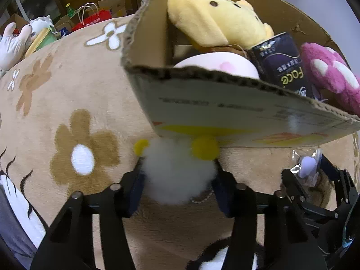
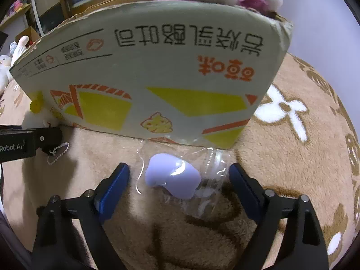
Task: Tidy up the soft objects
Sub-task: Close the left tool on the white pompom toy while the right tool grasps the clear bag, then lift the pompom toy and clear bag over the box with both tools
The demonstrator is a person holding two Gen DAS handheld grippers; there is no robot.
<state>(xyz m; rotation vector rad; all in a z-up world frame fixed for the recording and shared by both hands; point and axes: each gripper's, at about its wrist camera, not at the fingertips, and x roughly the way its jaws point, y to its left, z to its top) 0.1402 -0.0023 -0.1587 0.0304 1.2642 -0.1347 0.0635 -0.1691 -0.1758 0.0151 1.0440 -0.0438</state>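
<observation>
The white fluffy toy [image 1: 177,175] is lying on the blanket [image 1: 67,85] against the box [image 1: 225,110]; my left gripper [image 1: 177,180] is pinching its soft, light body. My right gripper [image 2: 180,182] is spread around the slippery bagged purple piece [image 2: 173,175].

White fluffy toy [image 1: 177,175] with yellow pompoms, lilac squishy [image 2: 173,175], beige flower-patterned blanket [image 1: 67,90], pink-and-white paw [image 1: 330,74]

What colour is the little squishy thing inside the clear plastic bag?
Pale lilac. The squishy lies in its clear bag between the open right gripper; the right wrist view shows it best.
</observation>
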